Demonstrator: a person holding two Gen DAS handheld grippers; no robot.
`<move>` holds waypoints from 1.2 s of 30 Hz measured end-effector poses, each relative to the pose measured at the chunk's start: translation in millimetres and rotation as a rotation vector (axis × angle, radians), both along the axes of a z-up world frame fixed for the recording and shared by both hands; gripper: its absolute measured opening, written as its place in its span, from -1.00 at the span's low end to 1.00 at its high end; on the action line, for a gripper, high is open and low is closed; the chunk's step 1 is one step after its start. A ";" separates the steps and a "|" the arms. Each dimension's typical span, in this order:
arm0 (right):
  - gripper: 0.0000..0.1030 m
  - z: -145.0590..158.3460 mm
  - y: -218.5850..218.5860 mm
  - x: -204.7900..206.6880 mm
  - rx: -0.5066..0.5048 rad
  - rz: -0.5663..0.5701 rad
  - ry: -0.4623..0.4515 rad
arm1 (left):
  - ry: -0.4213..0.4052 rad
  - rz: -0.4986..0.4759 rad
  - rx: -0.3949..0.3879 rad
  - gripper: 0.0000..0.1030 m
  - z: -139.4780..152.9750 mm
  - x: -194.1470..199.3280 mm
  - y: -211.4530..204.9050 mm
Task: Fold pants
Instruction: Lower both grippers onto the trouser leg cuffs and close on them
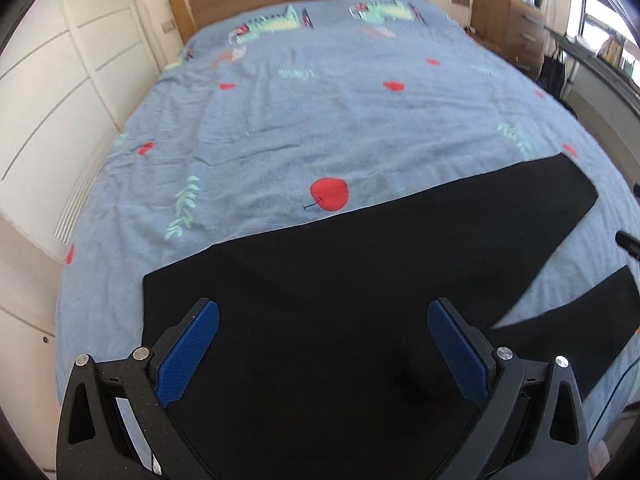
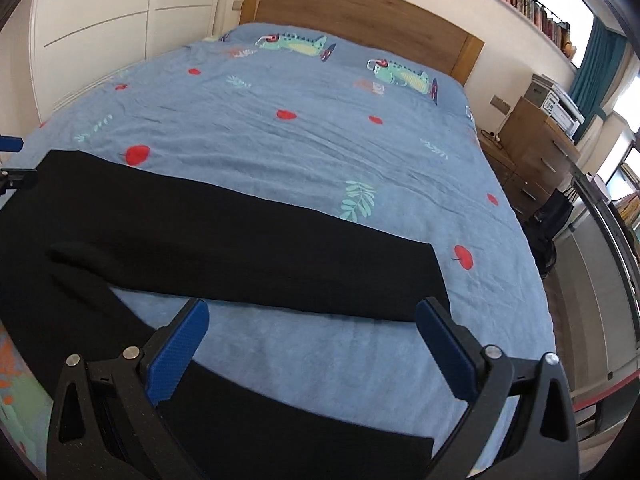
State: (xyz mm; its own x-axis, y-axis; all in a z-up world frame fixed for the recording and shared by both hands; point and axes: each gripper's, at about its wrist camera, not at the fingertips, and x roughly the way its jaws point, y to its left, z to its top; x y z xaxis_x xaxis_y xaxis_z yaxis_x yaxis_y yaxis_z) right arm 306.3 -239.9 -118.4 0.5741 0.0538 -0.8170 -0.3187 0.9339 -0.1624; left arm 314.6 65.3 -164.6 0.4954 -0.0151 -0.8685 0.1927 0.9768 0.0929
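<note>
Black pants (image 1: 340, 280) lie flat on the blue bedspread (image 1: 320, 120), legs spread in a V toward the right. My left gripper (image 1: 323, 320) is open and empty, hovering over the waist end of the pants. In the right wrist view the far leg (image 2: 240, 248) runs across the bed and the near leg (image 2: 280, 432) lies under the gripper. My right gripper (image 2: 312, 320) is open and empty above the gap between the two legs, near their cuffs. The left gripper's tip (image 2: 12, 144) shows at the left edge of that view.
The bedspread (image 2: 320, 140) has red apple and leaf prints. A wooden headboard (image 2: 360, 12) stands at the far end. White wardrobe doors (image 1: 60, 80) stand left of the bed. A wooden dresser (image 2: 536, 148) with a printer stands right of it.
</note>
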 end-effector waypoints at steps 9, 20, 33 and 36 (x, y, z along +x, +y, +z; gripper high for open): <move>1.00 -19.1 -24.0 109.8 0.075 0.222 0.261 | 0.207 -0.178 0.081 0.98 -34.6 67.2 14.4; 1.00 -66.0 -10.5 203.8 0.035 0.542 0.556 | 0.459 -0.371 -0.043 0.98 -42.4 130.2 41.7; 1.00 -139.5 -11.7 234.4 0.002 0.520 0.906 | 0.709 -0.480 -0.068 0.98 -84.7 159.1 82.9; 1.00 -141.8 -8.0 235.1 0.007 0.518 0.922 | 0.724 -0.480 -0.069 0.98 -93.7 164.6 88.8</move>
State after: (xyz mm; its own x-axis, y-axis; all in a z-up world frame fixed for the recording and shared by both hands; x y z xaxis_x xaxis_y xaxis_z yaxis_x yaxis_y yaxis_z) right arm 541.4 -247.9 -260.2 -0.3632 0.1209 -0.9238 -0.6759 0.6482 0.3506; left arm 479.2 154.2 -258.3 -0.2522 -0.1452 -0.9567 0.5735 0.7739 -0.2686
